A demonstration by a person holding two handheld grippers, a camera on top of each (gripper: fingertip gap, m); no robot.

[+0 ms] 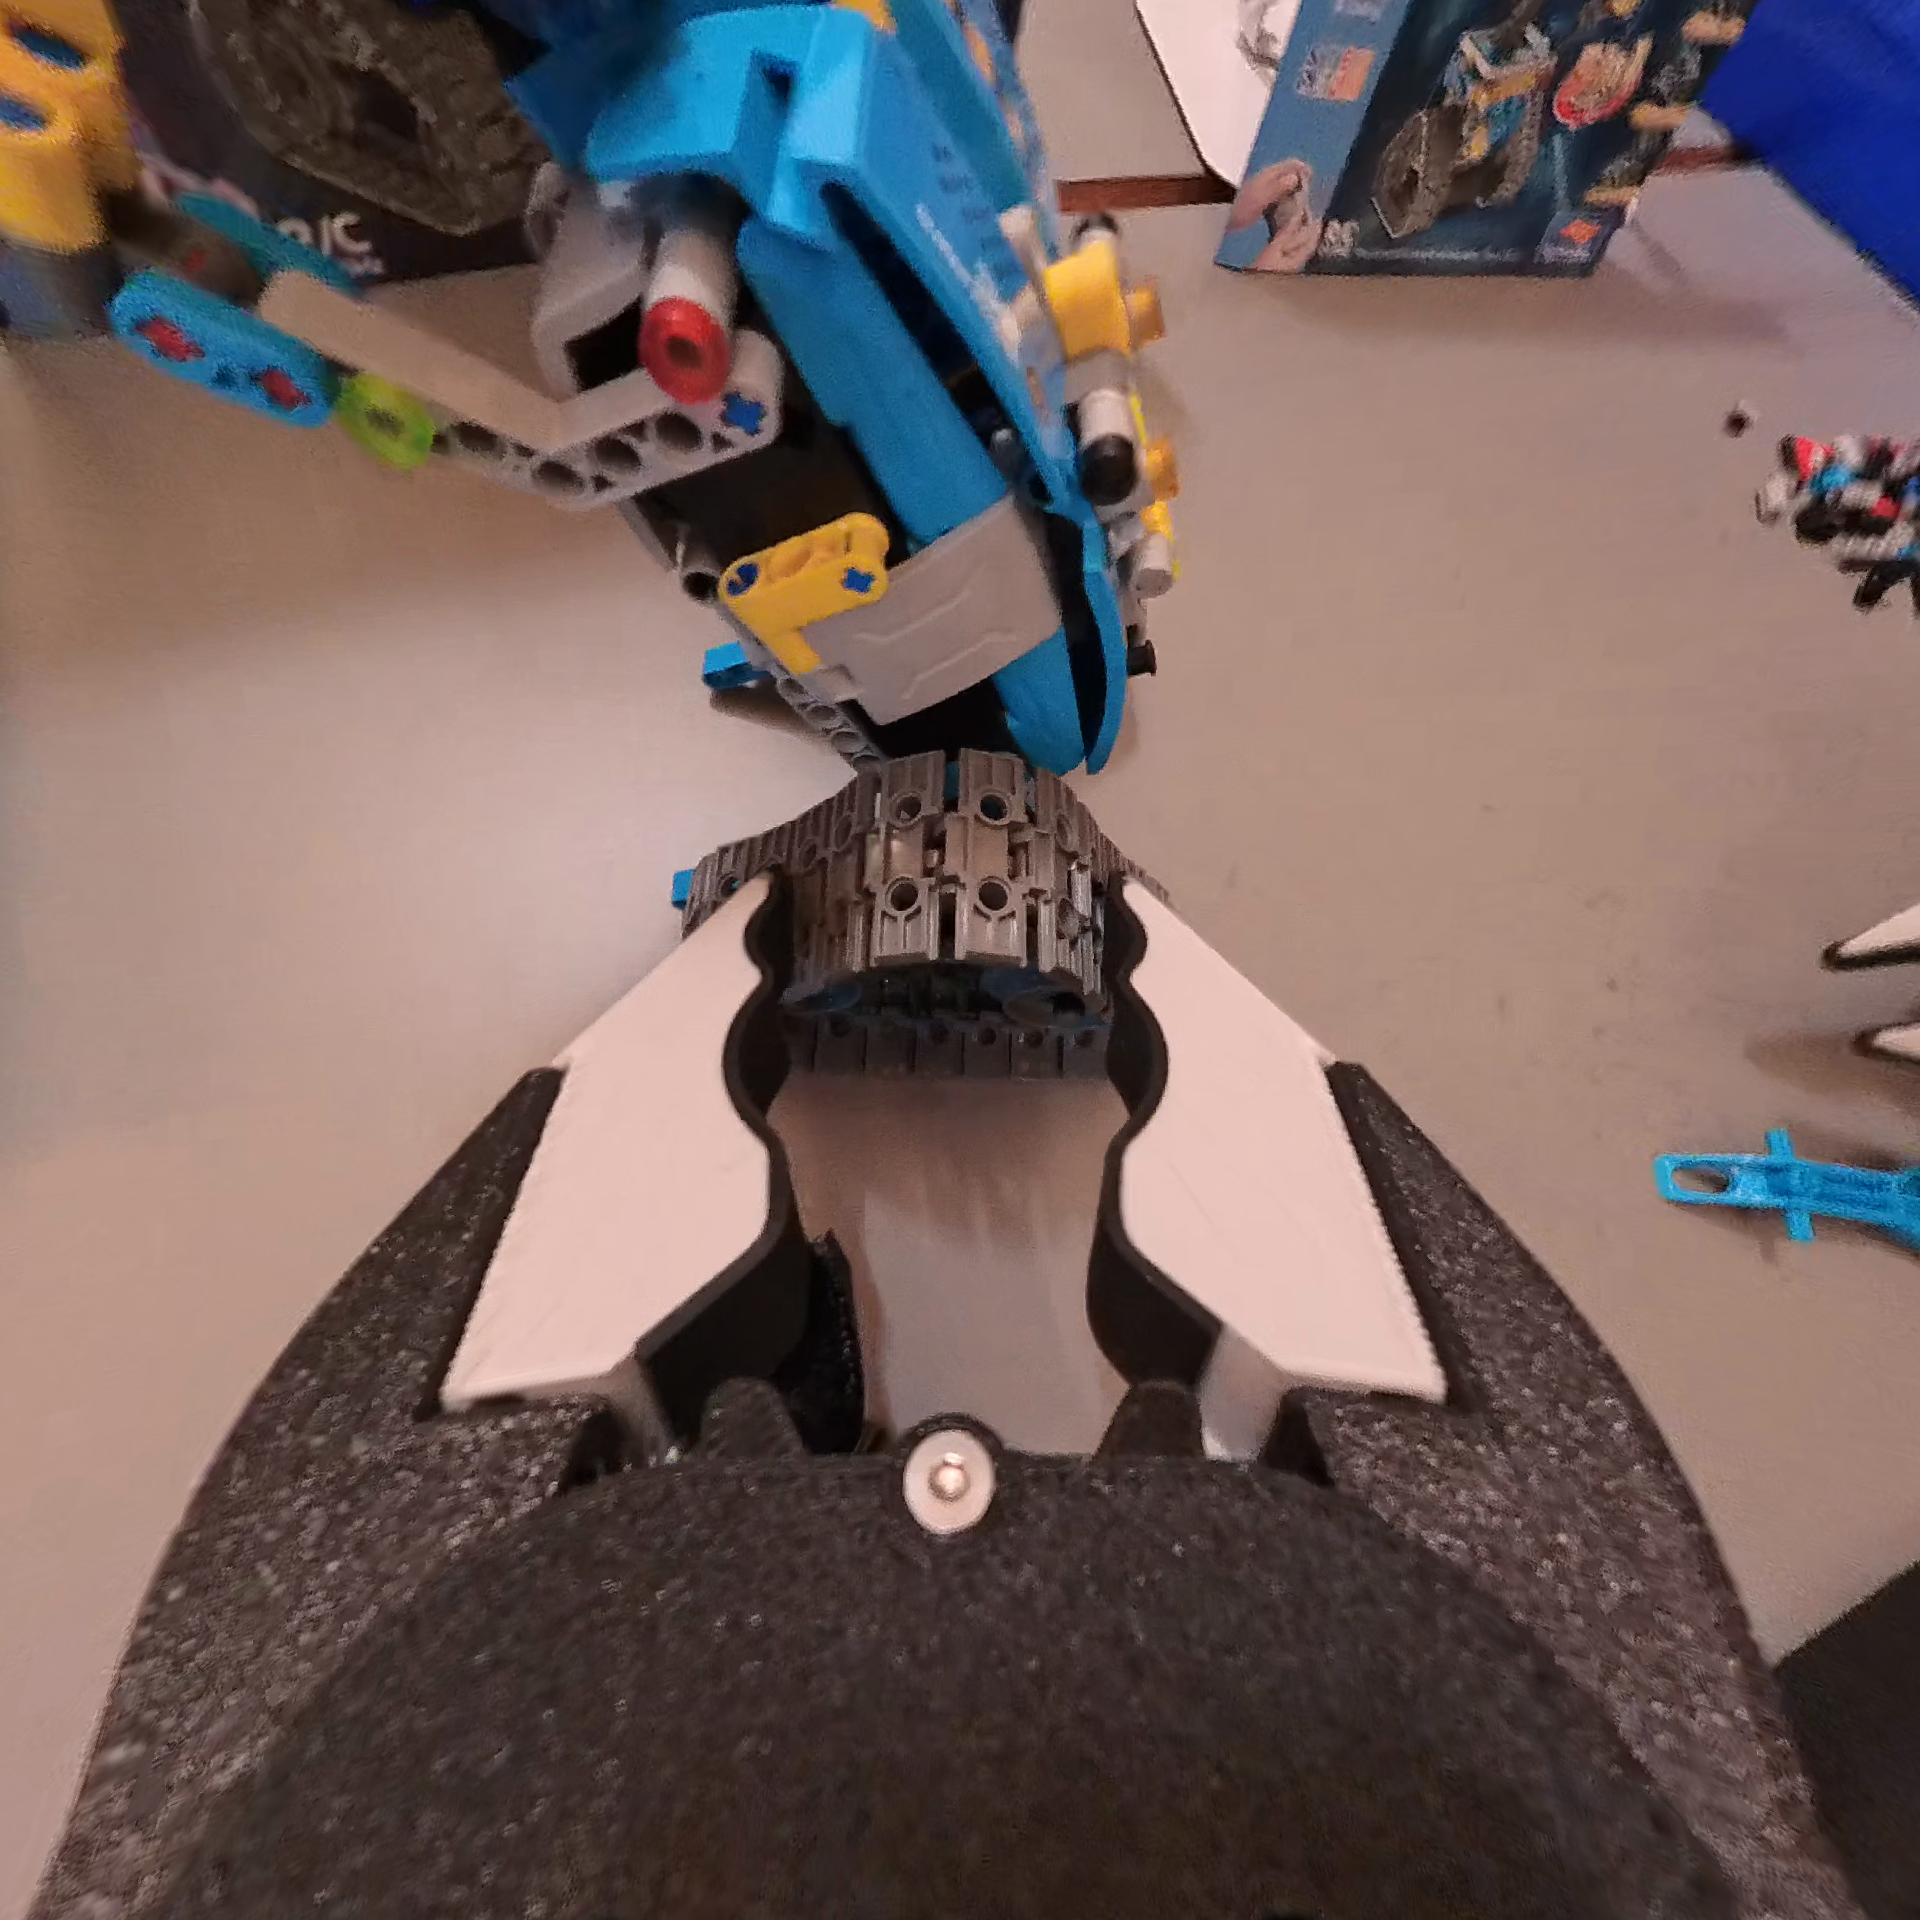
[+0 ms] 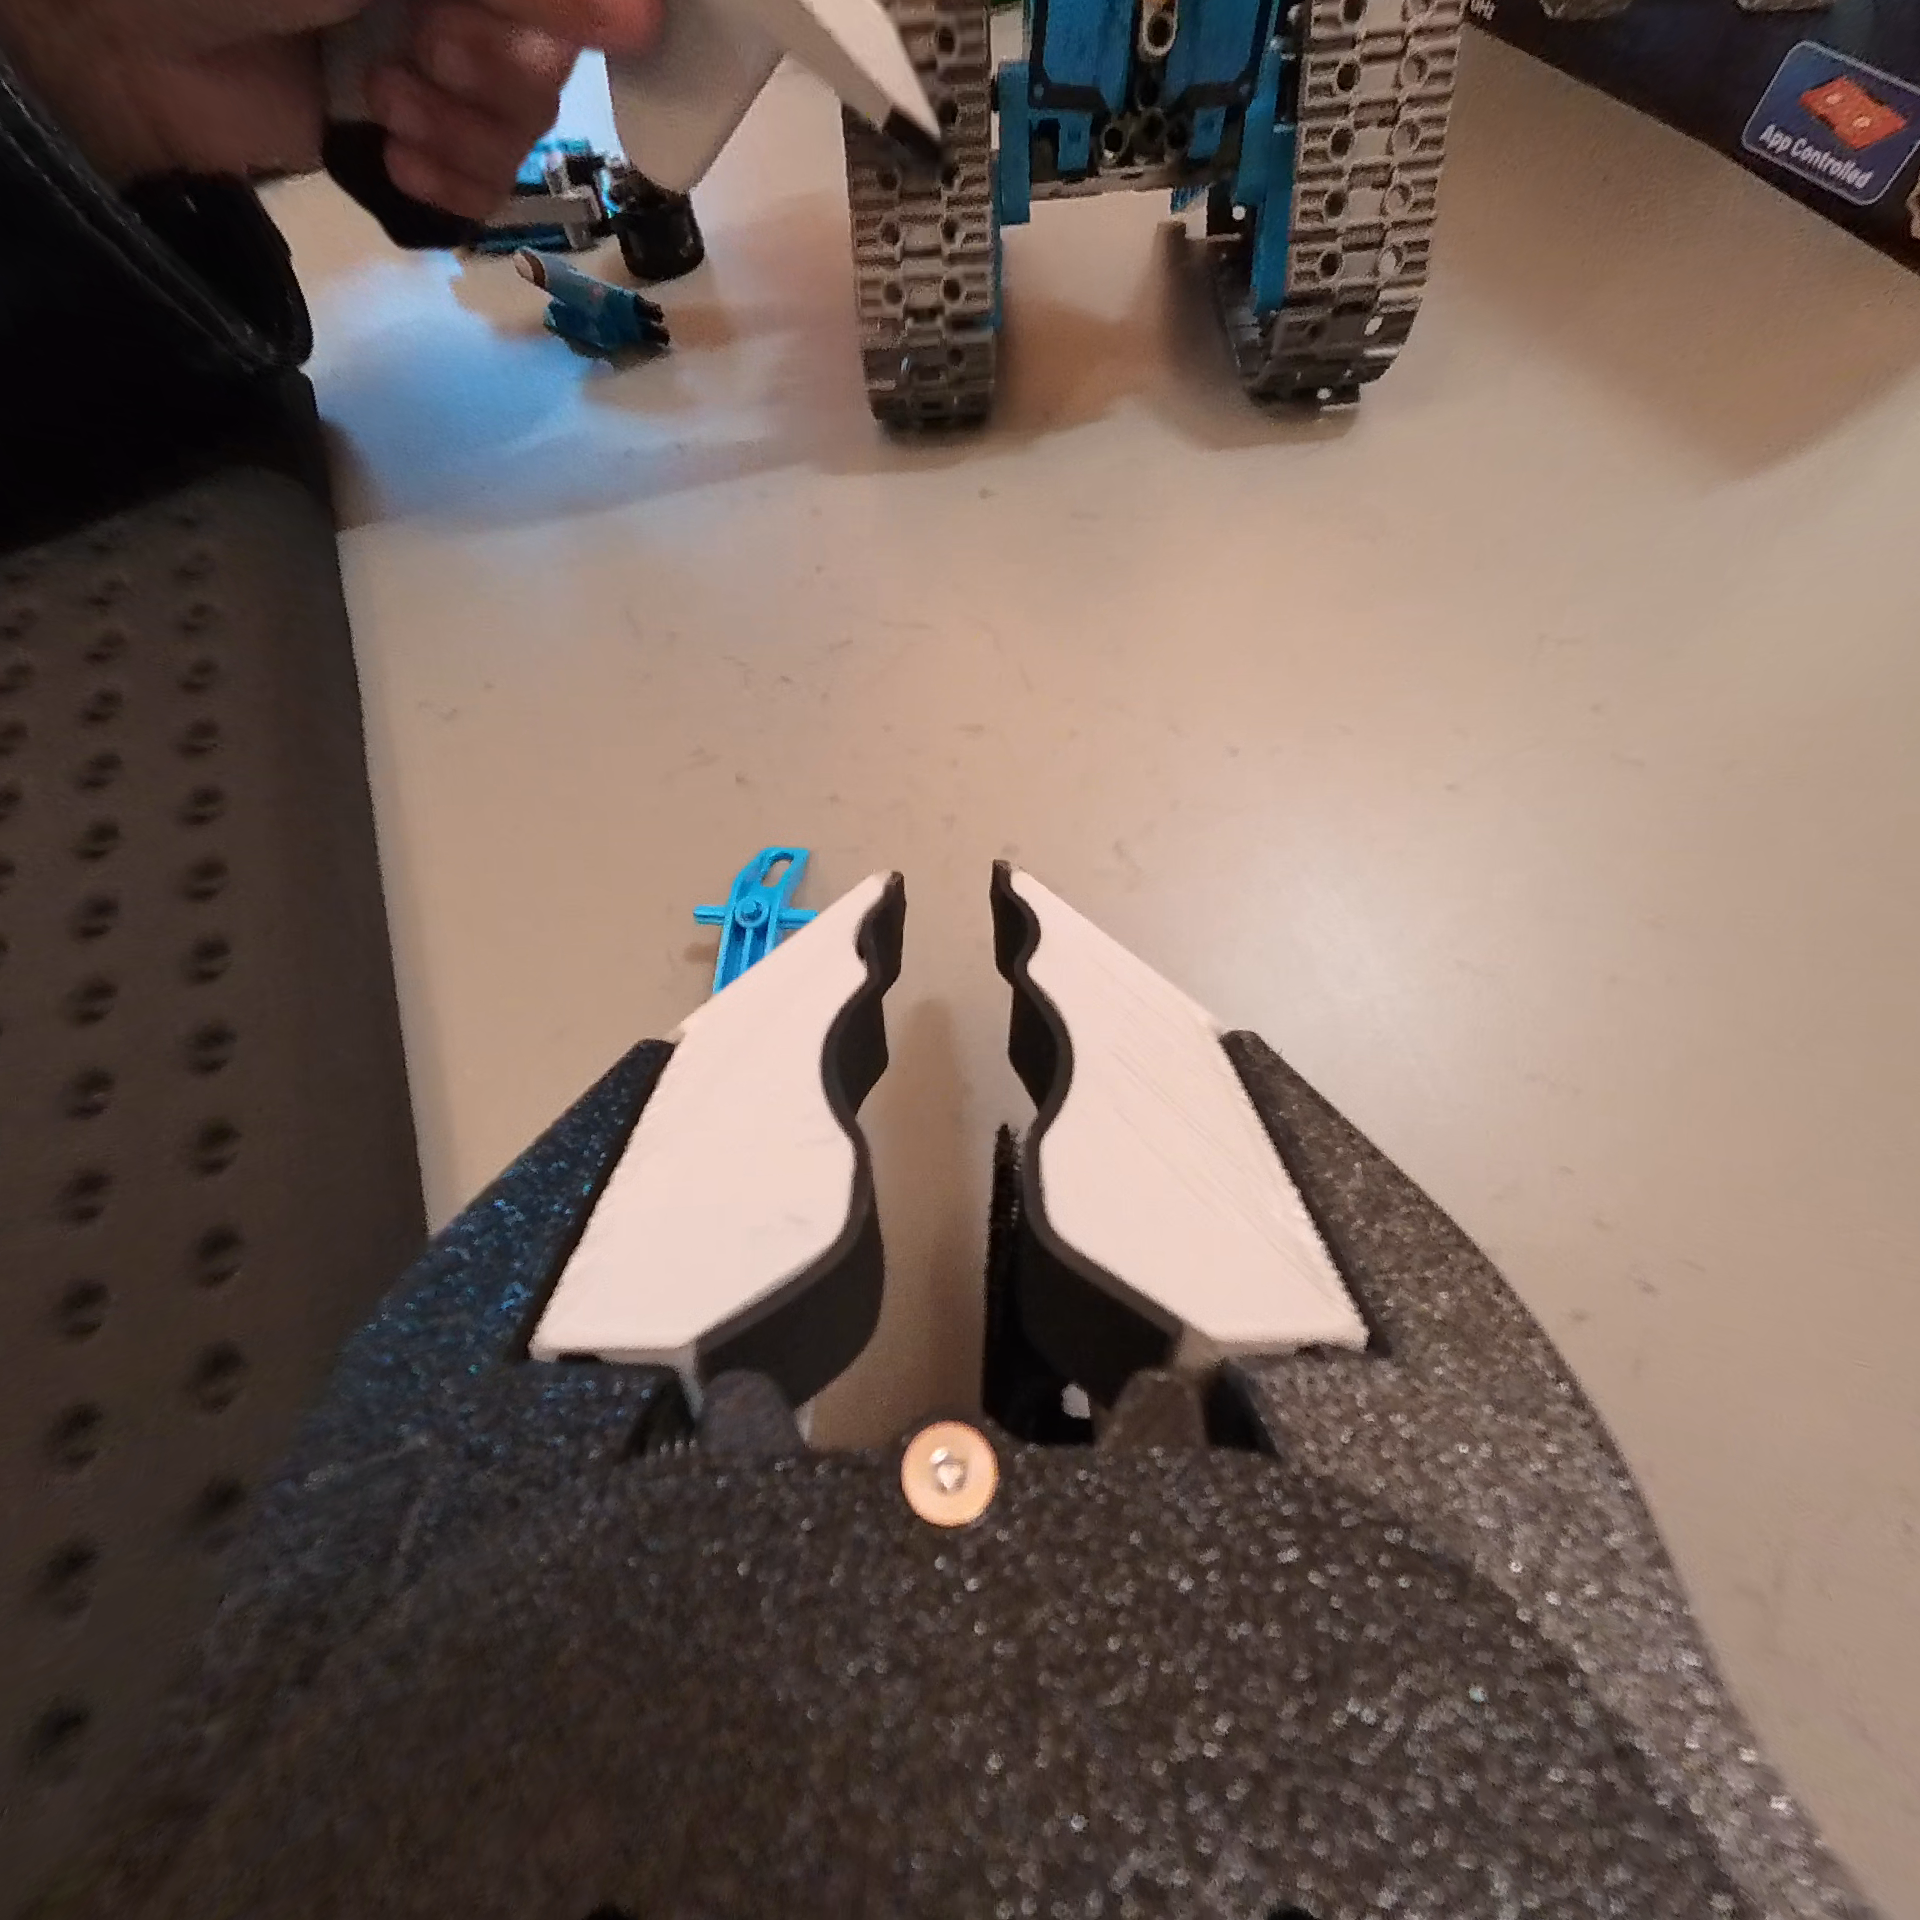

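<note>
Left gripper (image 1: pixel 940 914) clamped on the grey track (image 1: pixel 940 883) of the blue tracked toy vehicle (image 1: pixel 883 343), far from the near table (image 1: pixel 312 831) edge. Blue lever piece (image 2: pixel 756 914) just left of it. Right gripper (image 2: pixel 945 894) narrowly parted, empty, above bare table. Printed box (image 1: pixel 1455 135) far right.

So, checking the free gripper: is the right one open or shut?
Open: the right gripper has beige table showing between its fingers, holding nothing.
</note>
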